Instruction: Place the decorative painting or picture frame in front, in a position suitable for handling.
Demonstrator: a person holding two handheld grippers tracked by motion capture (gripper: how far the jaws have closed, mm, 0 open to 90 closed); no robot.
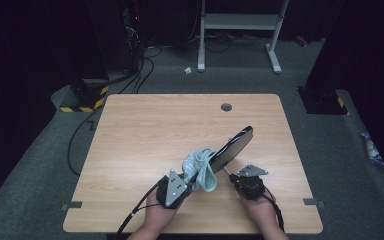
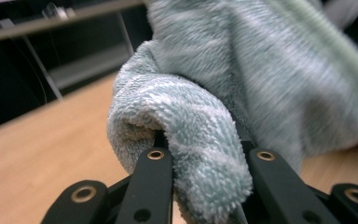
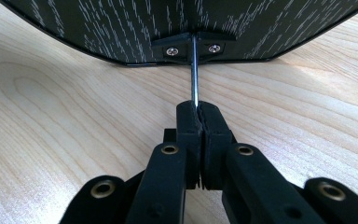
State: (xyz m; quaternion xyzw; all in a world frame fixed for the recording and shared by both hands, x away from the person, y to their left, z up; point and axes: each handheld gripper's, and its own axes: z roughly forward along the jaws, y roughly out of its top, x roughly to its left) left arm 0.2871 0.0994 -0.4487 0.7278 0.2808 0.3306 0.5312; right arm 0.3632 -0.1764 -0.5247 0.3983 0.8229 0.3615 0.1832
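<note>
A black panel [image 1: 232,145] with a fine wood-grain pattern stands tilted on edge near the middle of the wooden table [image 1: 145,125]. From a small bracket with two screws on the panel [image 3: 121,28], a thin metal rod [image 3: 194,74] sticks out. My right gripper [image 3: 199,109] is shut on the end of that rod. In the high view the right gripper [image 1: 232,176] sits just right of the panel's near end. A pale blue-green fluffy cloth [image 1: 202,167] lies bunched against the panel's near left side. My left gripper [image 2: 205,154] is shut on a fold of the cloth [image 2: 200,121].
A round cable hole [image 1: 226,107] sits at the table's far edge. On the floor behind stand a white metal frame [image 1: 240,22] and loose black cables [image 1: 140,75]. Grey tape tabs [image 1: 71,205] mark the table's near corners.
</note>
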